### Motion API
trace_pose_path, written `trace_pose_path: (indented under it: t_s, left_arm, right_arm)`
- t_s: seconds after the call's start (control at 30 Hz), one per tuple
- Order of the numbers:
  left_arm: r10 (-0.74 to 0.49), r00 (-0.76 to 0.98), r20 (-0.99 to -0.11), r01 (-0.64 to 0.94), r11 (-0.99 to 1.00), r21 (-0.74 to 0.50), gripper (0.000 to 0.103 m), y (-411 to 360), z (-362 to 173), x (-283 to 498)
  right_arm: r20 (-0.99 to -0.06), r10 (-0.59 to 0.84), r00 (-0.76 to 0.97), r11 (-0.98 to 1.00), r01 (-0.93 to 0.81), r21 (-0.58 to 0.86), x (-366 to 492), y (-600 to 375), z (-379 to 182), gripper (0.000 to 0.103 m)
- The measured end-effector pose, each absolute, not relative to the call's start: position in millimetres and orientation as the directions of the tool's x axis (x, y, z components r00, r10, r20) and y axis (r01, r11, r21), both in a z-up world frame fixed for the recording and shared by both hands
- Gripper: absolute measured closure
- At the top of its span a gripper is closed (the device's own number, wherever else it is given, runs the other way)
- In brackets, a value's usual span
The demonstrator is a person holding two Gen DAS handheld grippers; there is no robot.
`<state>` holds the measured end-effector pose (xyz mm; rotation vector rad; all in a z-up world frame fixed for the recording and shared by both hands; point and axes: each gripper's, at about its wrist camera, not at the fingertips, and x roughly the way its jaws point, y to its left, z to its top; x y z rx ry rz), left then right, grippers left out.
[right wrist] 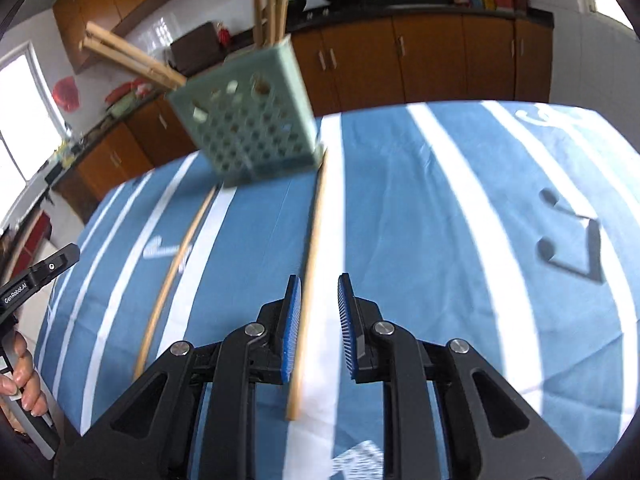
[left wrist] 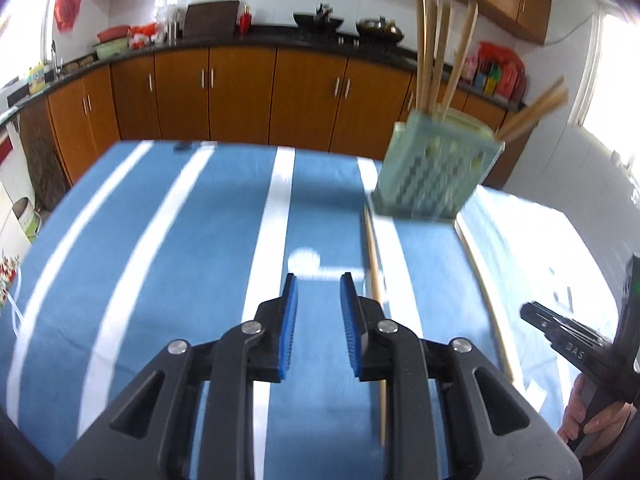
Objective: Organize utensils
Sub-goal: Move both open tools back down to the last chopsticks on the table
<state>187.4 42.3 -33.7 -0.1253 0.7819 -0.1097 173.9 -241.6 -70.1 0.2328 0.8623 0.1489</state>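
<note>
Left view: your left gripper (left wrist: 318, 280) hangs slightly parted and empty over the cloth (left wrist: 160, 240), one chopstick (left wrist: 374, 264) just right of it. Right view: your right gripper (right wrist: 318, 282) straddles another chopstick (right wrist: 310, 264), pads clear, below the holder (right wrist: 248, 128).

The green holder (left wrist: 436, 172) stands on the striped cloth (left wrist: 160, 240), chopsticks fanning up and sideways out of its top, so the air above it and beside its rim is barred. Left of the holder the cloth lies bare and open to a gripper. In front of the holder two loose chopsticks (right wrist: 310, 280) (right wrist: 172, 276) lie flat, a clear lane between them.
</note>
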Motion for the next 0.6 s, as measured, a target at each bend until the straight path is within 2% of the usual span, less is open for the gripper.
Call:
trace_pose_path:
  t_s: [0.37,0.5,0.6]
  left_arm:
    - [-0.178,0.664,-0.726,0.092,0.983,-0.157,0.066,28,-55,177]
    - [-0.187,0.652,-0.735,0.107,0.982,-0.155,0.065,19,-58,181]
    - [-0.194,0.643,-0.741,0.122,0.981,-0.152,0.065,13,-60,182]
  right_arm:
    - [-0.768,0.157,0.621,0.984,-0.031,0.176,183,-221,-85,0.083]
    - [-0.766,0.133,0.629,0.987,-0.018,0.157,181,-226,-86,0.094]
    - [-0.765,0.114,0.634,0.988,0.012,0.157,182,-235,-86,0.095]
